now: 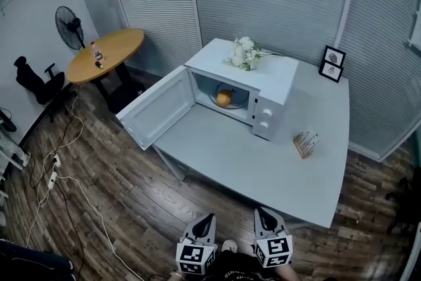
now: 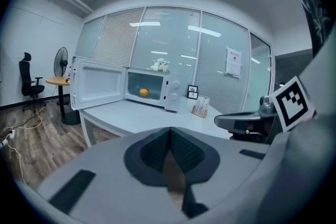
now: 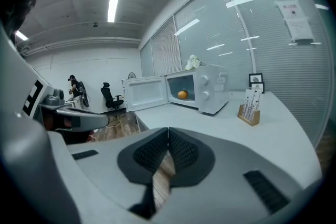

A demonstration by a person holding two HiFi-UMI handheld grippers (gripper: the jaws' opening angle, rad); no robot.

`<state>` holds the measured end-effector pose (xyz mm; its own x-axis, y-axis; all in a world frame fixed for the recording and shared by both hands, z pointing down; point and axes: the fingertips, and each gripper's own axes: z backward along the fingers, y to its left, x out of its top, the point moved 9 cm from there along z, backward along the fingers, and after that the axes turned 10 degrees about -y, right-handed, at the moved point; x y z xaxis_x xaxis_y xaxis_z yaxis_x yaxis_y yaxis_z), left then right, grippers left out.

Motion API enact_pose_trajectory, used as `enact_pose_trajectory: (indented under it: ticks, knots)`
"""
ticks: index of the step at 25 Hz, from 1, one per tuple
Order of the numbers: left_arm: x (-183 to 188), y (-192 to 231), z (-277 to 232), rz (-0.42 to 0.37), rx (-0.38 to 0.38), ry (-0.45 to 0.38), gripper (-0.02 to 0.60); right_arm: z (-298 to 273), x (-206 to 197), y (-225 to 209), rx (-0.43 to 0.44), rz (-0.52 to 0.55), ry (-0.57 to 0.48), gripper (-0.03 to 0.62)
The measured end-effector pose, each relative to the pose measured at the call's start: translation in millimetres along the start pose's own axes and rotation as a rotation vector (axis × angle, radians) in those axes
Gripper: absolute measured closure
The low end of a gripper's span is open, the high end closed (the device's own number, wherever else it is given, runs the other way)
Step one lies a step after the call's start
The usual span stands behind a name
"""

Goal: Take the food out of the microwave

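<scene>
A white microwave [image 1: 273,85] stands on the pale table [image 1: 263,168], its door [image 1: 154,108] swung wide open to the left. Inside, an orange fruit [image 1: 223,99] rests on a glass plate [image 1: 240,95]. The fruit also shows in the left gripper view as the orange [image 2: 143,93] and in the right gripper view as the orange [image 3: 182,94]. My left gripper [image 1: 207,219] and right gripper [image 1: 262,215] hover side by side off the table's near edge, far from the microwave. Both are shut and hold nothing: left gripper [image 2: 169,136], right gripper [image 3: 168,136].
White flowers [image 1: 245,52] lie on the microwave's top. Two framed pictures [image 1: 332,64] and a wooden card holder [image 1: 306,143] stand on the table's right part. A round wooden table [image 1: 108,52], a fan [image 1: 69,26], an office chair [image 1: 33,79] and floor cables [image 1: 59,168] are at left.
</scene>
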<state>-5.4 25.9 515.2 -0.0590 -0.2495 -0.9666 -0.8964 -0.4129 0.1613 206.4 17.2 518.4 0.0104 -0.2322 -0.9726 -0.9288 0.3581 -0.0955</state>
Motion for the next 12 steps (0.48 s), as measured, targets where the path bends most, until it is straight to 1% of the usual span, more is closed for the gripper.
enact_pose_trajectory:
  ticks: [6, 12]
  knots:
    - [6.6, 3.7, -13.9, -0.004, 0.007, 0.001, 0.574, -7.1, 2.1, -6.4, -0.004, -0.048, -0.011, 0.591]
    - [5.2, 16.6, -33.6, -0.012, -0.014, 0.001, 0.574, -29.6, 4.6, -11.2, -0.017, -0.066, -0.022, 0.589]
